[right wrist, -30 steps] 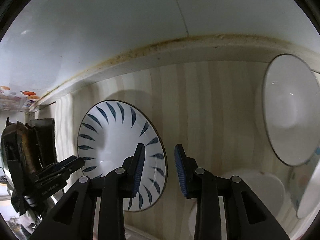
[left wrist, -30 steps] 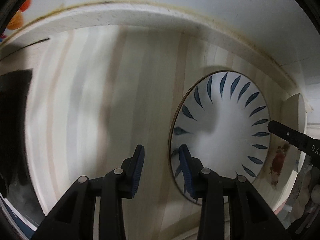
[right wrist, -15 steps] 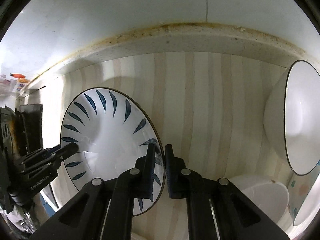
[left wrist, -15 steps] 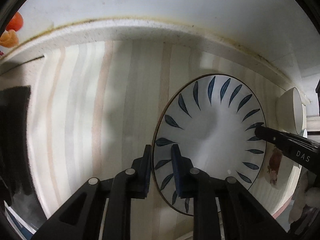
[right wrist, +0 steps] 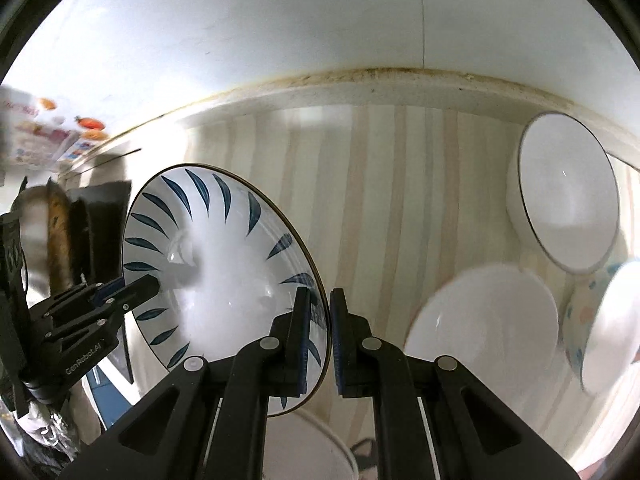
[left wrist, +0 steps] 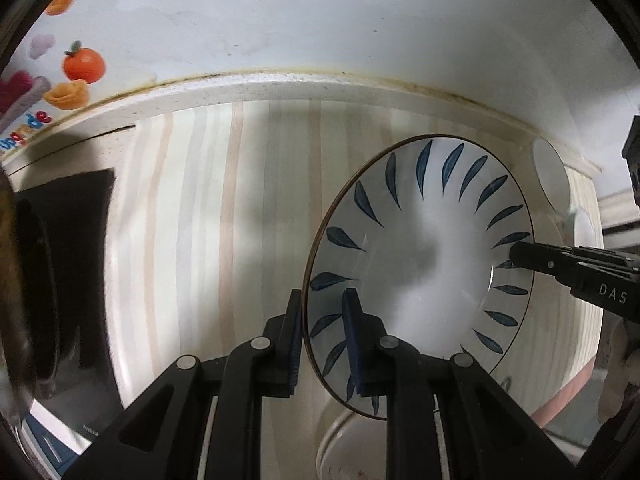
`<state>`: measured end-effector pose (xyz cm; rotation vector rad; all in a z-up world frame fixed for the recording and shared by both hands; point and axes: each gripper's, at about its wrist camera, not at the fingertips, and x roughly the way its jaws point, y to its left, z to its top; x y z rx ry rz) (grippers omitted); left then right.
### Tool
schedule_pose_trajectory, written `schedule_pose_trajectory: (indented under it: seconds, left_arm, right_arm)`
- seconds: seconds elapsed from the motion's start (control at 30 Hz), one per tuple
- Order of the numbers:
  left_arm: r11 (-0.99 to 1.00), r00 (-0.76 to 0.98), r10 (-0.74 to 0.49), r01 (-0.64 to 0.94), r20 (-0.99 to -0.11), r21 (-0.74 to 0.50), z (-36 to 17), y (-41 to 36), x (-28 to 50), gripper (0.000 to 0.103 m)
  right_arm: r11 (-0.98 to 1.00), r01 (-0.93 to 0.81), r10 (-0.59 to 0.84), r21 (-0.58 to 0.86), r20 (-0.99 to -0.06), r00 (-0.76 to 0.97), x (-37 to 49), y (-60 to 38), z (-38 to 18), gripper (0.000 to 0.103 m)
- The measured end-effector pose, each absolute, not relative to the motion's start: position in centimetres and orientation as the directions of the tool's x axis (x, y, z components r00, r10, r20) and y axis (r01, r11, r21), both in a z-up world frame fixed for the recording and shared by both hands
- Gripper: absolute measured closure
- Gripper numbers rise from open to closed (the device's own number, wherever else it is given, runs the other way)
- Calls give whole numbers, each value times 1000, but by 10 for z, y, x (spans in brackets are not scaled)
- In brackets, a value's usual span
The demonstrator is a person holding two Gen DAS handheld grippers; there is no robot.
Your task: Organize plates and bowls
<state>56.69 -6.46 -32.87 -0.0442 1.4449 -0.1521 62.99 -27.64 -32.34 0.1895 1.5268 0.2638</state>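
Plate, white with blue leaf marks round the rim and a thin dark edge: held off the worktop, tilted, at right of centre in the left wrist view and at left of centre in the right wrist view.

Left tool: clenched on the plate's near rim, one finger behind the edge, the blue-padded one on the face; seen in the right wrist view at lower left, its tip on the plate's left rim.

Right tool: clenched on the opposite rim, the plate's edge pinched between its two pads; seen in the left wrist view at right, its tip lying over the plate's right rim.

Worktop: pale, with lengthwise wood-tone stripes, backed by a stained white upstand and a white wall.

White bowl with a dark rim line: upper right of the right wrist view, standing on the worktop.

Plain white plate: just below and left of that bowl.

Patterned bowl: at the right edge, blurred.

Another white dish: bottom centre of the left wrist view, below the held plate.

Fruit stickers: upper left, on the wall.

Dark object: left edge, unclear.
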Motion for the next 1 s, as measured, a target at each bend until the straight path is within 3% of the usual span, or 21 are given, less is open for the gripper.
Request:
schedule_pose_trajectory:
  seconds: [0.47, 1.0]
  left_arm:
    - [982, 139, -159, 125, -977, -142, -285, -65, 476, 86]
    - [984, 25, -123, 132, -992, -119, -341, -79, 424, 86]
  right_arm:
    - [937, -42, 347, 347, -938, -1, 520, -288, -312, 92]
    - [947, -3, 320, 321, -943, -95, 440, -297, -364, 92]
